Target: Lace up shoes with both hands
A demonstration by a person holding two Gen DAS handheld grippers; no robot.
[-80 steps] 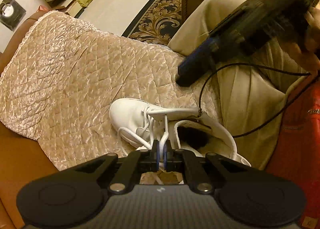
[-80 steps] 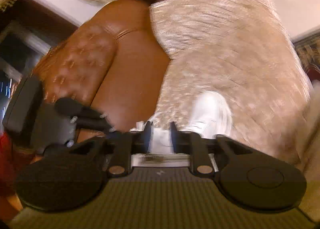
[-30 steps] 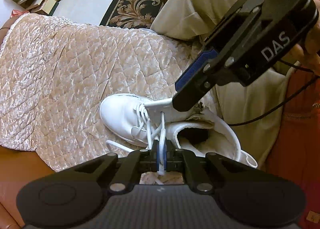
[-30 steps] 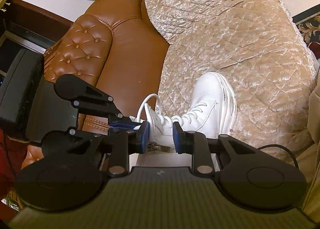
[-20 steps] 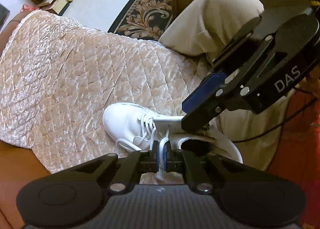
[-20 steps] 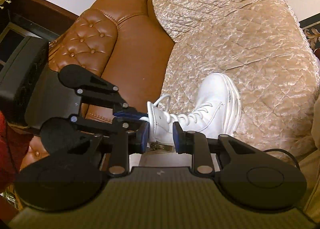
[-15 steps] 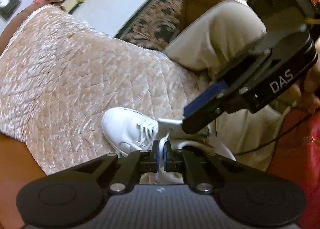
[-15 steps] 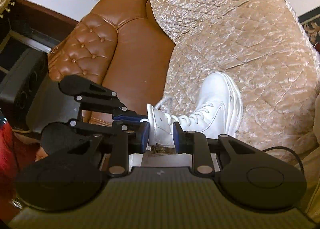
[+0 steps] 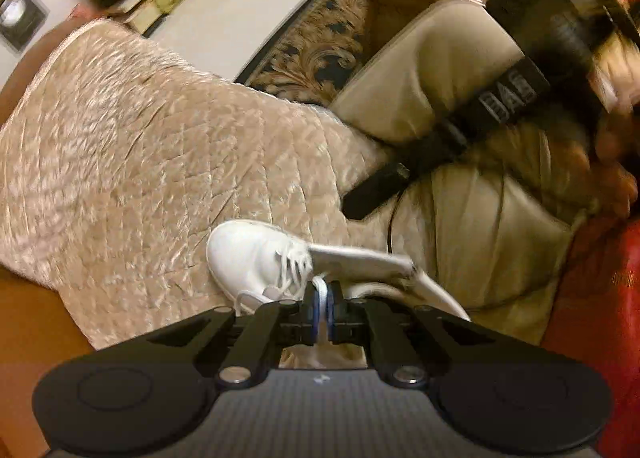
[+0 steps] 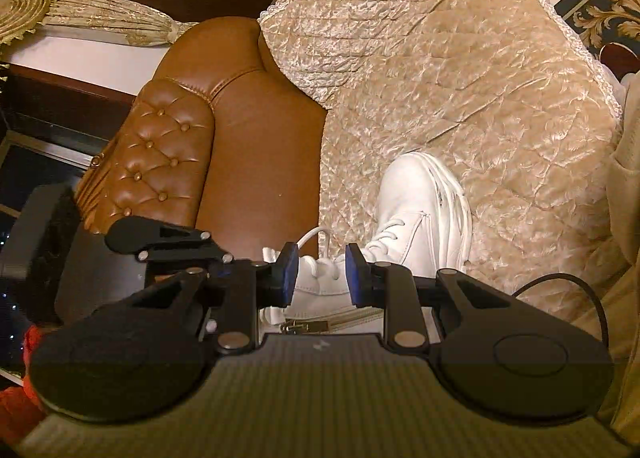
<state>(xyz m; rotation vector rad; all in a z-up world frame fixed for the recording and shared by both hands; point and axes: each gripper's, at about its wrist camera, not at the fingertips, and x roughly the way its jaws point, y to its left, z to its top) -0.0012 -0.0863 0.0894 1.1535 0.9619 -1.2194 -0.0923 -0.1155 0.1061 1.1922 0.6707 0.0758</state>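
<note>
The left hand-held gripper (image 9: 320,308) pinches the white lace (image 9: 319,285) just above the shoe (image 10: 420,209) on the quilted sofa cover (image 10: 460,69), toe pointing away, while the half-open, empty right hand-held gripper (image 10: 322,272) straddles its tongue.

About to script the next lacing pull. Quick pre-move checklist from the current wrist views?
1. Lace clamped in left gripper: ok, jaws shut on it.
2. Right gripper free to take a new hold: ok, pads apart, though whether they touch the shoe's upper part is unclear.
3. White shoe resting on quilted cover: ok.
4. Next eyelet located: cannot tell, left view is blurred.
5. Loose lace loop clear of the right fingers: cannot tell.
6. Black cable away from shoe: ok.
</note>
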